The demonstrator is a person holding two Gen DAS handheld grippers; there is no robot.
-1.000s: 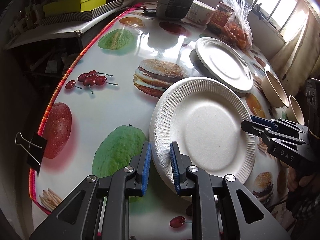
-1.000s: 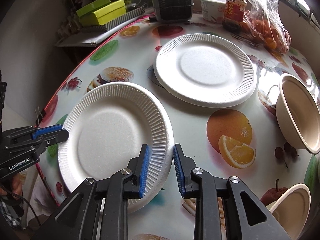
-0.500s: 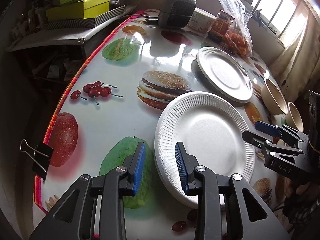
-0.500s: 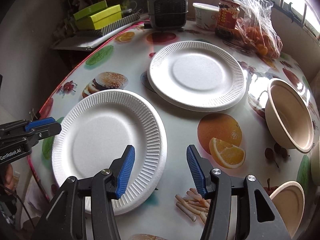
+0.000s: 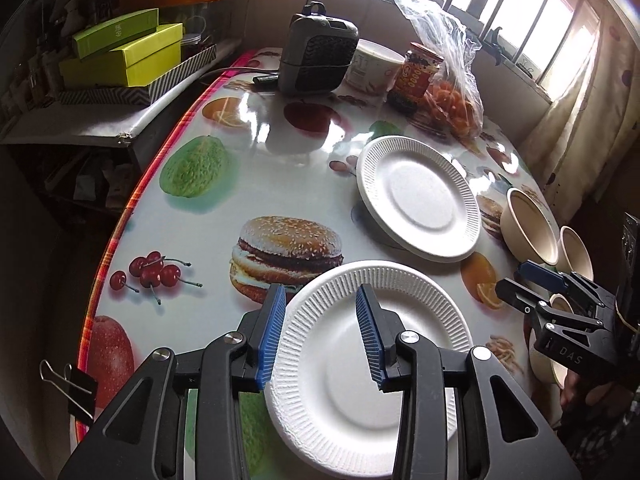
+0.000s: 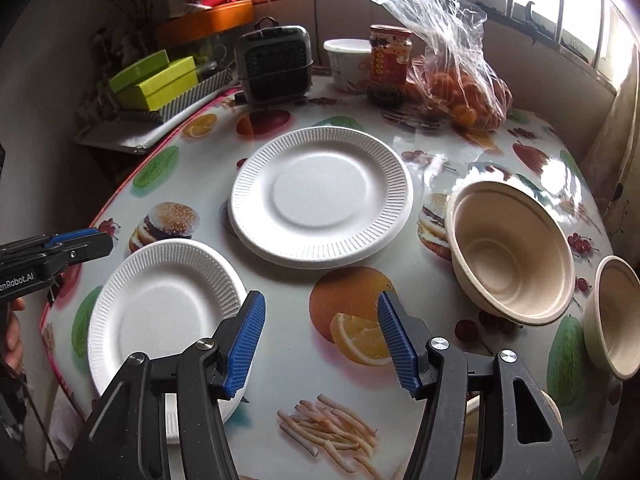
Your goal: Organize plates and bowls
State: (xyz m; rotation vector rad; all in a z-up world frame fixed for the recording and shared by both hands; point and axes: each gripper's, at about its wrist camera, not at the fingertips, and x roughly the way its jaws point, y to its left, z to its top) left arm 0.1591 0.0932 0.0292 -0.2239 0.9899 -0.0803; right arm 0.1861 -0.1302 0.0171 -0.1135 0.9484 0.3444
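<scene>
A white foam plate (image 5: 372,364) (image 6: 160,312) lies flat near the table's front left edge. A second white plate (image 5: 418,196) (image 6: 320,196) sits further back. To the right stand a large beige bowl (image 5: 528,228) (image 6: 508,252) and a smaller one (image 5: 576,252) (image 6: 616,316). My left gripper (image 5: 320,296) (image 6: 96,240) hovers over the near plate's left rim. Its jaws are opening, and the rim shows in the gap untouched. My right gripper (image 6: 320,304) (image 5: 520,284) is just right of that plate, jaws opening with nothing between them, over the orange print.
At the back stand a small grey heater (image 5: 320,56), a white tub (image 6: 348,64), a red jar (image 6: 390,64) and a plastic bag of oranges (image 6: 460,96). A binder clip (image 5: 76,384) grips the left table edge. Green boxes (image 5: 124,52) sit on a side shelf.
Both grippers were shut on opposite rims of the near plate. They have opened, let go and drawn up and back. The plate now rests flat on the table.
</scene>
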